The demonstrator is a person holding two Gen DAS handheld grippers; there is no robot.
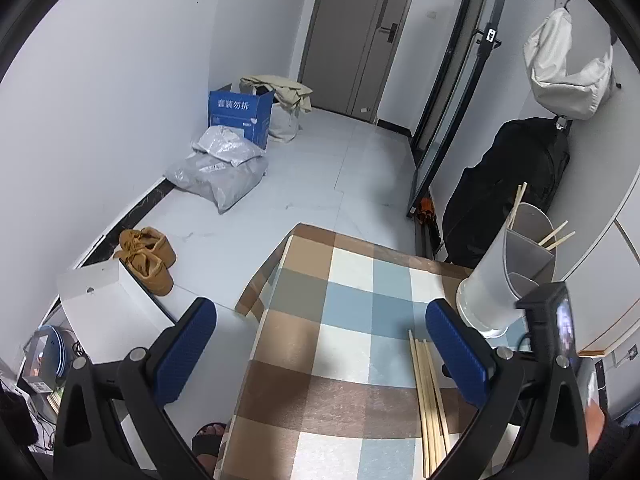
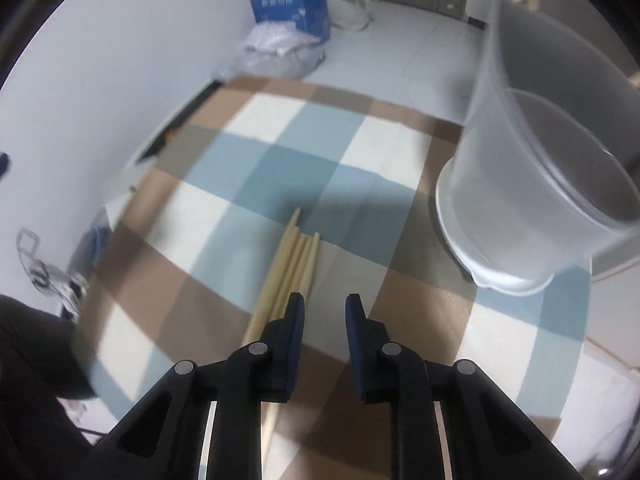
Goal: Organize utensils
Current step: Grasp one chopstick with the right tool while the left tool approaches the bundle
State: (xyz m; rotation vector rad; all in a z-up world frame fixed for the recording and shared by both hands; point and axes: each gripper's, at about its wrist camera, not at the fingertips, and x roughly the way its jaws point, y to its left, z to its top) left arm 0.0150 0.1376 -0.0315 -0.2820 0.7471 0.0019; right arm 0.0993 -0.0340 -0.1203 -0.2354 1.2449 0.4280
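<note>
Several wooden chopsticks [image 1: 428, 400] lie side by side on the checked tablecloth [image 1: 344, 320]; they also show in the right wrist view [image 2: 294, 264]. A translucent grey divided utensil holder [image 1: 508, 272] stands at the table's right, with a few chopsticks [image 1: 556, 237] sticking out; it fills the upper right of the right wrist view [image 2: 532, 152]. My left gripper [image 1: 320, 344] is wide open and empty above the table's left half. My right gripper [image 2: 325, 300] is open with a narrow gap, empty, hovering just right of the loose chopsticks.
The table's left edge [image 1: 260, 280] drops to a tiled floor. On the floor are brown shoes [image 1: 148, 256], a white box [image 1: 108, 300], grey bags [image 1: 224, 164] and a blue carton [image 1: 240, 116]. A black bag [image 1: 512, 184] stands behind the holder.
</note>
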